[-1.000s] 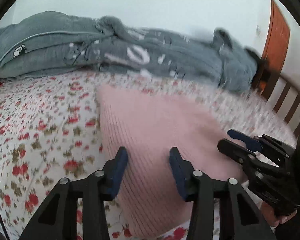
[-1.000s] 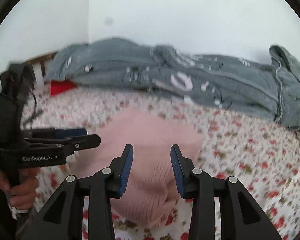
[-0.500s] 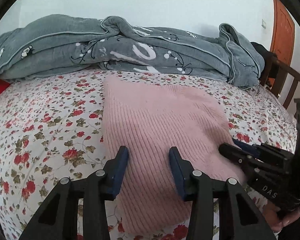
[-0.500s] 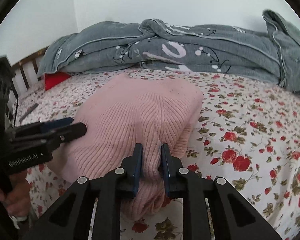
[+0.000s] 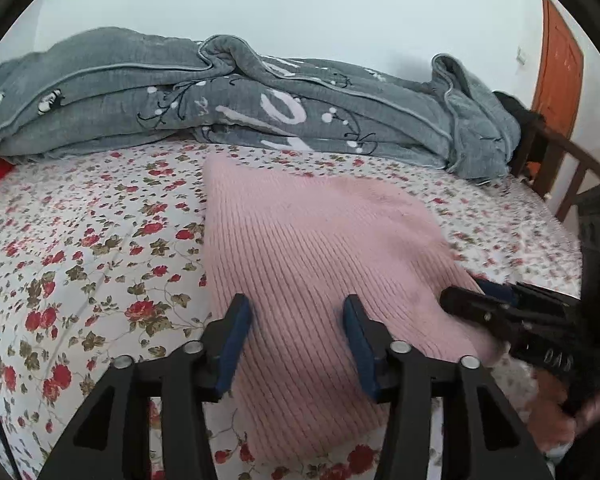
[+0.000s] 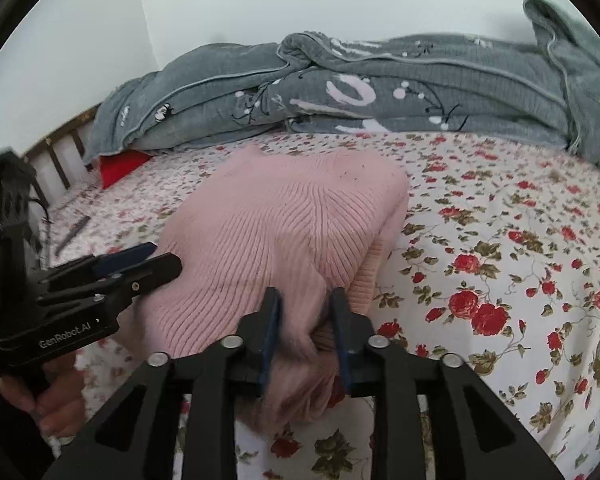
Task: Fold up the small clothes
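Note:
A pink ribbed knit garment (image 5: 308, 256) lies folded on the floral bedsheet (image 5: 80, 248); it also shows in the right wrist view (image 6: 268, 232). My left gripper (image 5: 296, 332) is open, hovering over the garment's near edge with nothing between its pads. My right gripper (image 6: 304, 320) has its jaws partly closed around a bunched fold at the garment's near right corner. The right gripper also shows in the left wrist view (image 5: 480, 304), and the left gripper shows in the right wrist view (image 6: 148, 260).
A grey quilt (image 5: 260, 108) is piled along the wall at the back of the bed. A red item (image 6: 120, 166) lies by the wooden bed rail (image 6: 60, 152). An orange door (image 5: 556, 76) stands at the far right.
My right gripper closed on the garment's near corner, then its jaws widened a little while still around the fold. The left gripper stayed open over the near edge.

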Demonstrator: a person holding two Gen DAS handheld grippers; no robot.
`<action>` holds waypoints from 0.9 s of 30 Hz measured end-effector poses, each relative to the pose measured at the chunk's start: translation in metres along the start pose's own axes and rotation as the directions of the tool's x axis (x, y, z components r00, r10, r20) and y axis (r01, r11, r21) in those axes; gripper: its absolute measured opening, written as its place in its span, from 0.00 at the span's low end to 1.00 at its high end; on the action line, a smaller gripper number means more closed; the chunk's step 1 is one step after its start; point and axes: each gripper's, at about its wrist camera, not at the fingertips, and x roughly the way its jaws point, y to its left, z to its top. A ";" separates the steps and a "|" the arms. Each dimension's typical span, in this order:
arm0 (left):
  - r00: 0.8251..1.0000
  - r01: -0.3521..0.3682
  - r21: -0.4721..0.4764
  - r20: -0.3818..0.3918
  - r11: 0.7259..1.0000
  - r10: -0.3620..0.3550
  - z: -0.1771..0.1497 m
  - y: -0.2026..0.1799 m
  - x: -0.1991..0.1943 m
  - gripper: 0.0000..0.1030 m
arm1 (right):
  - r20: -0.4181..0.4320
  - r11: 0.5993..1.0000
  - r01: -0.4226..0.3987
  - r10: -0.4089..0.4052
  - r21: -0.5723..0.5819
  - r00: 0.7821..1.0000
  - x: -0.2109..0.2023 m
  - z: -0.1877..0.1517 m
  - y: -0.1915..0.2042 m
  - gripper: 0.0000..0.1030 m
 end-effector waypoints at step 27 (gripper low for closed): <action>0.914 0.269 -0.375 -0.190 0.887 -0.358 0.051 0.094 0.105 0.33 | -0.201 0.952 -0.094 0.157 0.290 0.967 0.103 0.068 -0.063 0.48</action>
